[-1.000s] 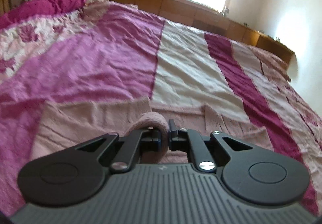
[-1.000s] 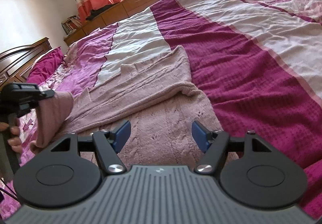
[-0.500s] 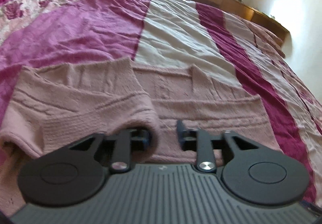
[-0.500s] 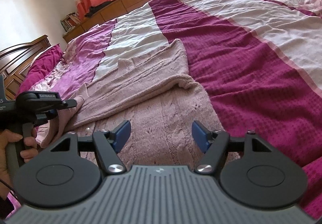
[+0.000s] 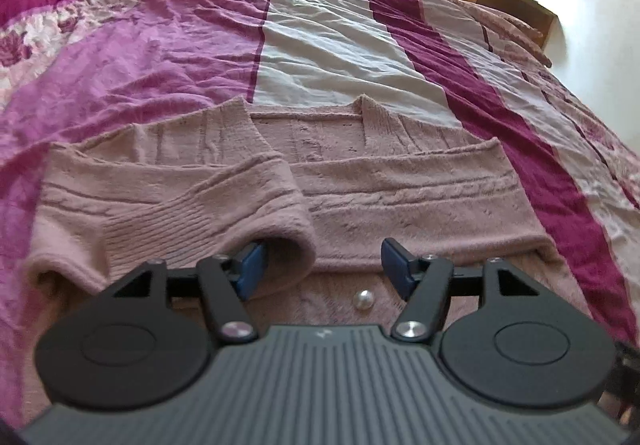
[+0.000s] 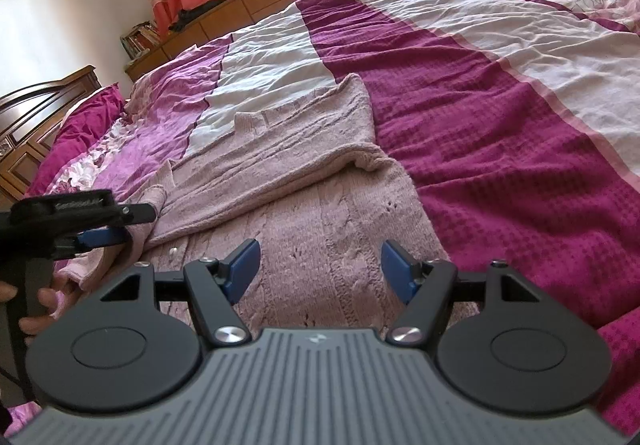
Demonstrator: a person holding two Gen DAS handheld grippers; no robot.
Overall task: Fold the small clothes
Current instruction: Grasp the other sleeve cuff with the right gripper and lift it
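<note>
Pink knit cardigan (image 5: 360,189) lies flat on the bed (image 5: 320,57), centre frame, sleeve cuff (image 5: 224,229) folded across the body. Soft, light, floppy, likely stretchy; best pinched at ribbed cuff or hem. Left gripper (image 5: 322,263) has just been opening, cuff lying against its left pad, unpinched. Right gripper (image 6: 320,265) spread, empty, lower centre.

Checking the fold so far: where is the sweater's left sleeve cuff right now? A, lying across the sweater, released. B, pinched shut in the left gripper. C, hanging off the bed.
A: the cuff lies on the sweater, with the left gripper open.
</note>
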